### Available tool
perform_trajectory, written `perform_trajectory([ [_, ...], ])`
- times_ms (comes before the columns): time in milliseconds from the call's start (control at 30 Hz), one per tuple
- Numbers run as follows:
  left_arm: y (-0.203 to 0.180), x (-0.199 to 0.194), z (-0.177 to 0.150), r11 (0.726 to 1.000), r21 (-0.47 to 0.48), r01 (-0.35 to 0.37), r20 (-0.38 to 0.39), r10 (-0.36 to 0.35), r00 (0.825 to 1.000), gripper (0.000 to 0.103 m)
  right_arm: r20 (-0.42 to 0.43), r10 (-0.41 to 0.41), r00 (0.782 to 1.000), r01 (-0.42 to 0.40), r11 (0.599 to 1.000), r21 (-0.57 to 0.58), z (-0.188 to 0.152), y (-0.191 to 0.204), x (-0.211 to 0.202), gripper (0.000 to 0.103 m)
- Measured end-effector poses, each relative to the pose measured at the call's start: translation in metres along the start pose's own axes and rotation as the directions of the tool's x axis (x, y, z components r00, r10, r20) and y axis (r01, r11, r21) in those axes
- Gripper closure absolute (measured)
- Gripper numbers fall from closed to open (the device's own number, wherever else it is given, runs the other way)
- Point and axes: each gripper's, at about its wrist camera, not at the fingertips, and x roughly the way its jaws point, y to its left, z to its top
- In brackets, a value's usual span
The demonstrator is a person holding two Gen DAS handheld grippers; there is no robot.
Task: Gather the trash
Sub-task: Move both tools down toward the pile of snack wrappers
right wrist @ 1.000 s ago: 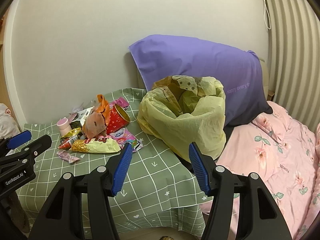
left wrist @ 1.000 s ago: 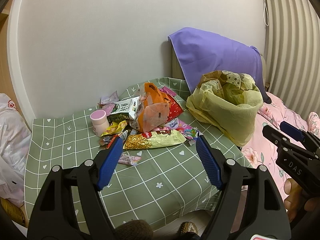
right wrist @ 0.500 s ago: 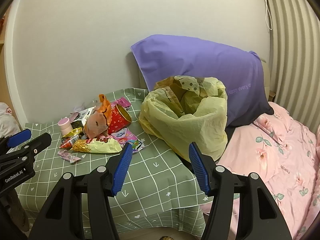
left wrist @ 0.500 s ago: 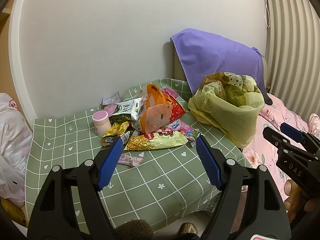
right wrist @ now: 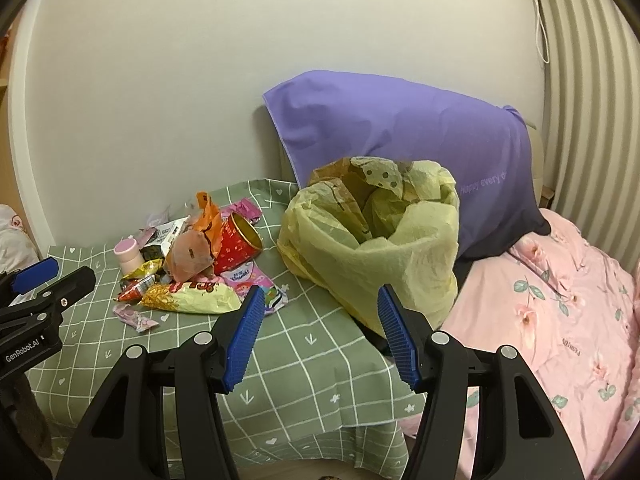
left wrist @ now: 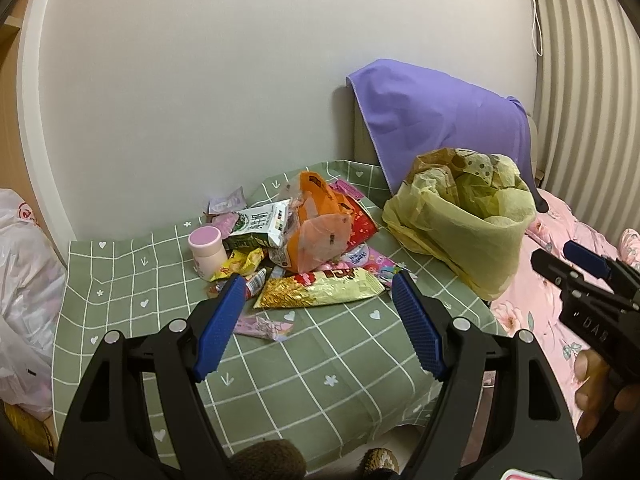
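Nothing has shifted in the last second: the left gripper point(left wrist: 316, 292) and right gripper point(right wrist: 320, 308) hover with jaws wide and empty (collecting not begun), wrapper pile point(left wrist: 304, 248) at twelve o'clock, yellow trash bag point(left wrist: 464, 232) at two.

Both hand-held grippers point(left wrist: 318, 280) point(right wrist: 320, 294) wide open, empty

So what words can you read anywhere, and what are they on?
"GenRobot.AI": left tongs.
"DAS": right tongs.
"Happy every d", cut off: purple pillow.
Print on the milk carton and snack wrappers: too blurred to read.
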Motion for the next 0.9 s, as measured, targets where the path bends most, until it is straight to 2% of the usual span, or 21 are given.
perform_trajectory([
  [133,0.013,0.018,0.002,1.0,0.004,-0.012,-0.03,0.012,0.999,0.031,-0.032,0.044,0.999,-0.045,0.998,-0.035,0.011,0.0,0.021,0.047],
  [267,0.038,0.041,0.003,0.999,-0.04,-0.034,-0.08,0.031,0.996,0.031,-0.095,0.115,0.989,-0.12,0.992,-0.049,0.02,0.004,0.052,0.047],
  [433,0.067,0.066,0.005,0.995,-0.068,-0.071,-0.106,0.064,0.992,0.03,-0.118,0.146,0.982,-0.156,0.984,-0.082,0.031,0.019,0.078,0.047],
  [533,0.082,0.08,0.01,0.992,-0.101,-0.074,-0.131,0.061,0.99,0.028,-0.134,0.165,0.977,-0.179,0.979,-0.101,0.036,0.025,0.094,0.047],
  [667,0.101,0.097,0.028,0.989,-0.142,-0.051,-0.112,0.036,0.993,0.019,-0.132,0.211,0.969,-0.225,0.968,-0.109,0.048,0.027,0.117,0.047],
  [767,0.118,0.119,0.046,0.983,-0.182,-0.016,-0.114,-0.004,0.994,0.018,-0.119,0.245,0.962,-0.259,0.958,-0.123,0.058,0.027,0.132,0.047],
  [900,0.137,0.152,0.07,0.976,-0.211,-0.056,-0.168,0.02,0.986,0.018,-0.093,0.273,0.957,-0.285,0.947,-0.147,0.071,0.027,0.152,0.047],
])
